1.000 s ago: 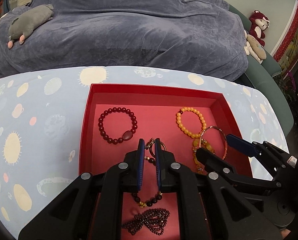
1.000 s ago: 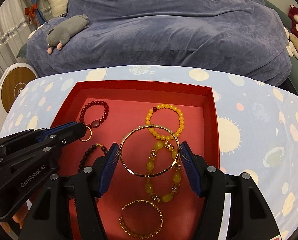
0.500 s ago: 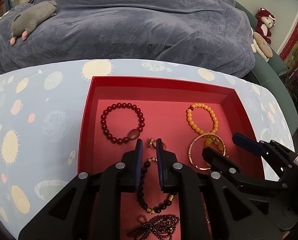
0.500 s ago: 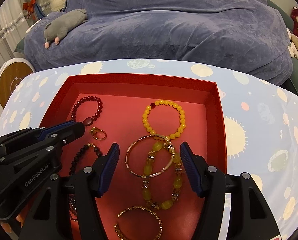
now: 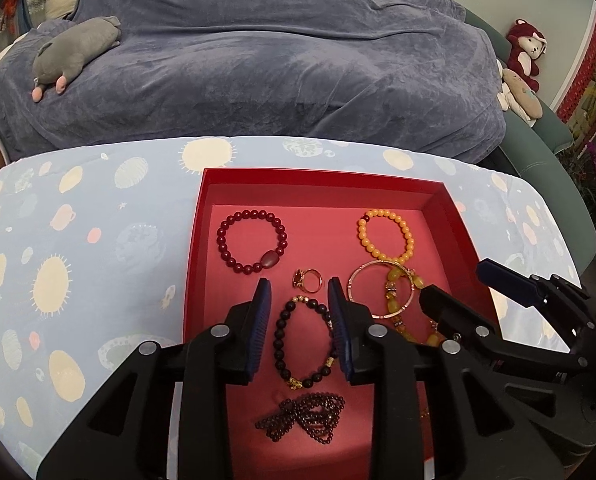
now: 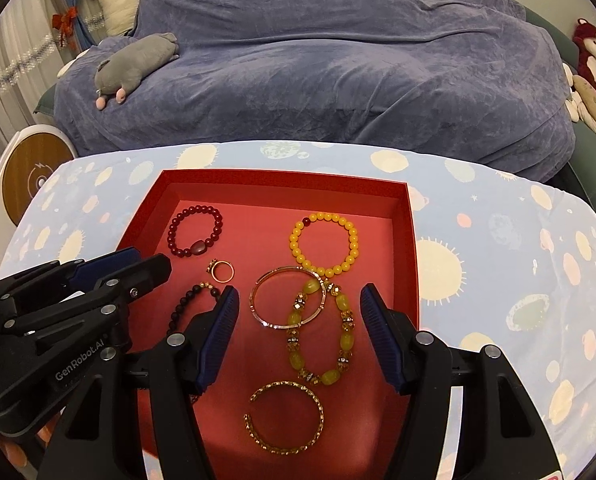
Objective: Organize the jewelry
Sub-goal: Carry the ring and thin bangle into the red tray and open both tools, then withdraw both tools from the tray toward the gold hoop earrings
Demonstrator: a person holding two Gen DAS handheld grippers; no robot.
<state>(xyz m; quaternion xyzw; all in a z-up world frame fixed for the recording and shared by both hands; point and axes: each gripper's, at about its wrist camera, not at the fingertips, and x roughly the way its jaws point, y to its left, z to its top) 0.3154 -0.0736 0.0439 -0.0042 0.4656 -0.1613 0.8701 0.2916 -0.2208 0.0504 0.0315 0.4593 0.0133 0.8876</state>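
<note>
A red tray [image 5: 454, 220] [image 6: 412, 240] on the table holds the jewelry. My left gripper [image 5: 300, 286] is open and empty above a dark bead bracelet [image 5: 282, 344], just behind a gold ring [image 5: 308, 280] [image 6: 221, 271]. My right gripper [image 6: 300, 296] is open and empty above a thin gold bangle [image 6: 286, 300] and a yellow-green stone bracelet [image 6: 322, 336]. A dark red bead bracelet [image 5: 252, 246] [image 6: 196, 232] and a yellow bead bracelet [image 5: 386, 240] [image 6: 324, 242] lie at the back. A gold cuff [image 6: 284, 416] and a bundled dark bead strand [image 5: 302, 416] lie in front.
The table wears a light blue cloth with sun and planet prints [image 5: 78, 264] [image 6: 518, 280]. Behind it is a sofa under a blue-grey cover [image 5: 258, 60] with a grey plush toy [image 5: 74, 52]. Stuffed animals [image 5: 524, 56] sit at the right. A round white device [image 6: 30, 172] stands left.
My left gripper has opened, let go of the gold ring onto the tray, and drawn back. My right gripper has released the thin gold bangle and drawn back too.
</note>
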